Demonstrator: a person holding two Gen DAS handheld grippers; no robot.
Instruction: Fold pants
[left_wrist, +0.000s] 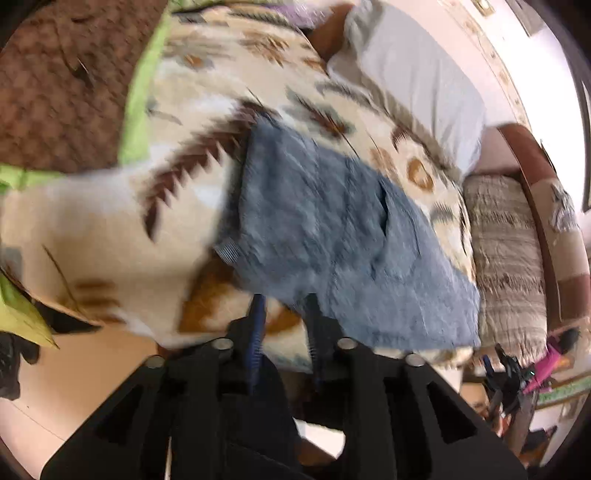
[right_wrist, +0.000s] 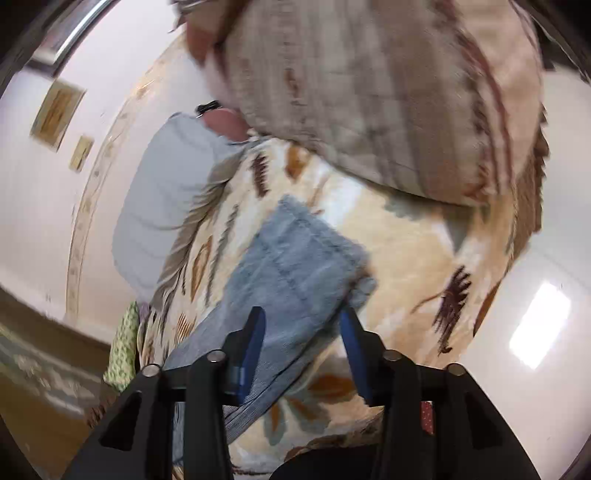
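bed blanket (left_wrist: 92, 221) | pants (left_wrist: 314, 221) folded ahead | left gripper (left_wrist: 286, 306), right gripper (right_wrist: 303, 321) both released, empty | regrip near edge squarely

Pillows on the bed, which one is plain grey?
The grey pillow against the wall; the other pillow, by the brown bed frame, is brown-striped beige.

pants (left_wrist: 325, 229) matt blue denim; blanket (left_wrist: 110, 229) fuzzy patterned cloth
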